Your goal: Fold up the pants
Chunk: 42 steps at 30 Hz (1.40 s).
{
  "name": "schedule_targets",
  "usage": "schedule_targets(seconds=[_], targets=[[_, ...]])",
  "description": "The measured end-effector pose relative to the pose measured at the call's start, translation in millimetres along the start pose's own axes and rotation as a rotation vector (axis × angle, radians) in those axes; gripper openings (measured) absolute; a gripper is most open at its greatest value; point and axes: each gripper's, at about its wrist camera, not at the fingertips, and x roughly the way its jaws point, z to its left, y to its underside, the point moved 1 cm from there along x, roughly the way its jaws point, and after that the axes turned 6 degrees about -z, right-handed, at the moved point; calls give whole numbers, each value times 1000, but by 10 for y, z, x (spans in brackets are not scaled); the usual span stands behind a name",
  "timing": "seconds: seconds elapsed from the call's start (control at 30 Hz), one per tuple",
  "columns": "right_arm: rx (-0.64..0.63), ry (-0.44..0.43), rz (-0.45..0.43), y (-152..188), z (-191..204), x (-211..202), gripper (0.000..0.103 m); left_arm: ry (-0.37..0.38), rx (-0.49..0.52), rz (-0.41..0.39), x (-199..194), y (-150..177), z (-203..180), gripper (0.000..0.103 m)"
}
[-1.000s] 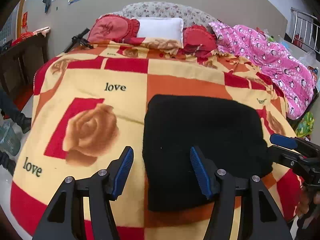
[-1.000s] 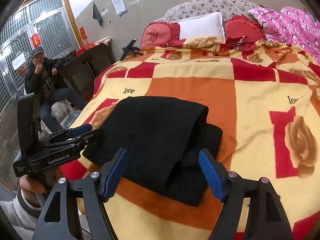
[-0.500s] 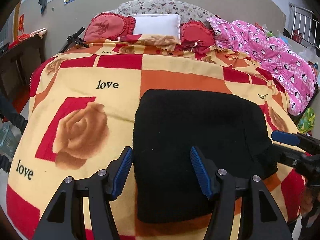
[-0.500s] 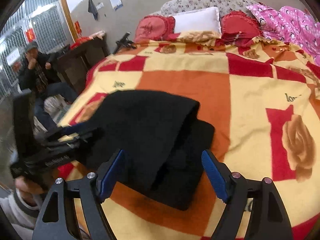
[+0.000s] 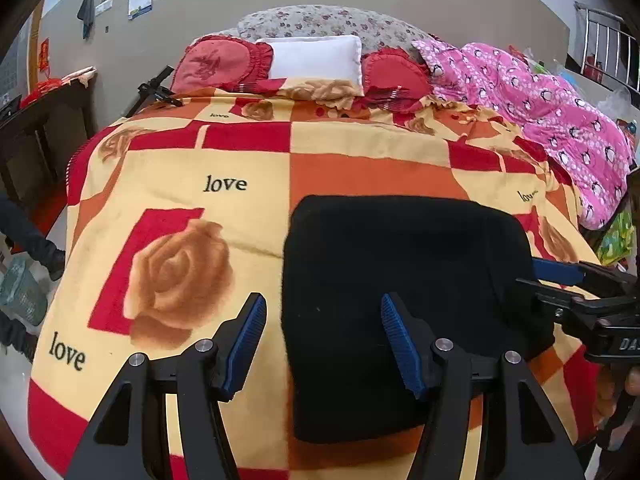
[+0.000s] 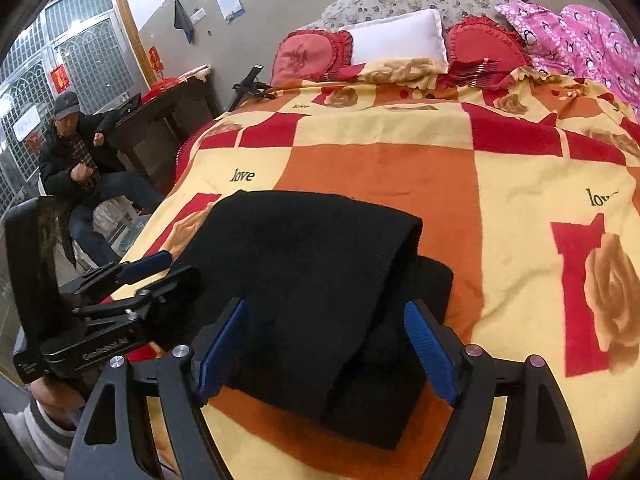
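Black pants [image 5: 400, 264], folded into a thick rectangle, lie on the red, orange and yellow rose blanket [image 5: 180, 184] near the bed's front edge. My left gripper [image 5: 323, 304] hovers open over the pants' left edge, one blue pad above the blanket and the other above the black cloth. In the right wrist view the top layer of the pants [image 6: 304, 256] overlaps a lower layer that sticks out on the right. My right gripper [image 6: 326, 308] stands open above that near right end, nothing pinched. Each gripper shows in the other's view: right gripper [image 5: 536, 278], left gripper [image 6: 172, 268].
Red ruffled cushions [image 5: 216, 62] and a white pillow [image 5: 316, 56] lie at the headboard. A pink quilt [image 5: 560, 116] is heaped along the bed's right side. A person sits on a chair [image 6: 80, 160] beside a dark wooden cabinet [image 6: 160, 128] left of the bed.
My right gripper's jaws have spread a little wider above the pants. The left gripper has stayed put, and the folded pants lie as before.
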Motion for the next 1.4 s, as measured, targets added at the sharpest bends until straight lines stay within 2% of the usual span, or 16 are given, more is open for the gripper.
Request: schedule_targets(seconds=[0.53, 0.67, 0.83, 0.9, 0.97, 1.0, 1.1, 1.17, 1.23, 1.27, 1.33, 1.37, 1.4], targets=[[-14, 62, 19, -37, -119, 251, 89, -13, -21, 16, 246, -55, 116, 60], [0, 72, 11, -11, -215, 318, 99, -11, -18, 14, 334, -61, 98, 63], [101, 12, 21, 40, -374, 355, 99, 18, -43, 39, 344, -97, 149, 64], [105, 5, 14, 39, -378, 297, 100, 42, -64, 47, 307, -122, 198, 64], [97, 0, 10, 45, -378, 235, 101, 86, -116, 55, 281, -144, 299, 68], [99, -7, 15, 55, -389, 223, 101, 101, -144, 61, 291, -150, 354, 74], [135, -53, 25, 102, -454, 261, 101, 89, -178, 77, 385, -135, 455, 77], [153, -74, 17, 122, -464, 309, 99, 100, -169, 116, 516, -97, 429, 78], [160, -92, -11, 115, -465, 338, 93, 137, -196, 109, 573, -78, 412, 78], [157, -83, -14, 106, -451, 339, 87, 150, -208, 116, 598, -81, 416, 77], [136, -84, -33, 78, -406, 296, 71, 233, -201, 131, 620, -140, 384, 46], [130, -88, -40, 57, -389, 264, 63, 225, -189, 126, 608, -165, 372, 43], [118, -85, -47, 23, -370, 231, 56, 209, -151, 119, 585, -225, 323, 34]])
